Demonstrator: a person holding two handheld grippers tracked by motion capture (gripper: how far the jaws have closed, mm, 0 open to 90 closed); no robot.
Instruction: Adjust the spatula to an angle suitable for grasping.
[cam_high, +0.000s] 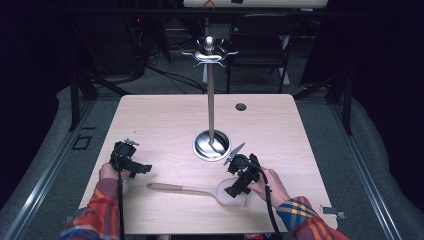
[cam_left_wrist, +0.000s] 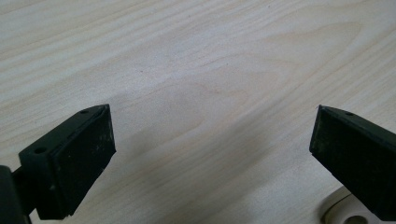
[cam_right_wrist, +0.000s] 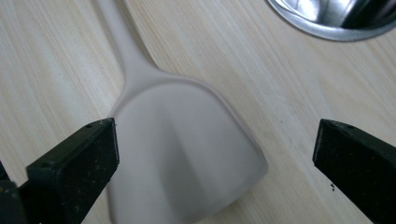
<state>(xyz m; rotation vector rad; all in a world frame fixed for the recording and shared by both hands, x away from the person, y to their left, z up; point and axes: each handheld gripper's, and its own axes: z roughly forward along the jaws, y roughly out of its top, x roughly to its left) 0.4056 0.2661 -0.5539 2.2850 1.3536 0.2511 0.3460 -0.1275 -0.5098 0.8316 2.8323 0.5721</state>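
A pale spatula lies flat on the wooden table, its handle pointing left and its wide blade at the right. My right gripper hovers over the blade, open, the blade lying between its two jaws without contact. My left gripper is at the table's left, open above bare wood, left of the handle's end. A tip of the handle shows at the lower right corner of the left gripper view.
A steel utensil stand with a round base, a tall pole and hooks on top stands at the table's middle, just behind the right gripper; its rim shows in the right gripper view. A cable hole sits at the back.
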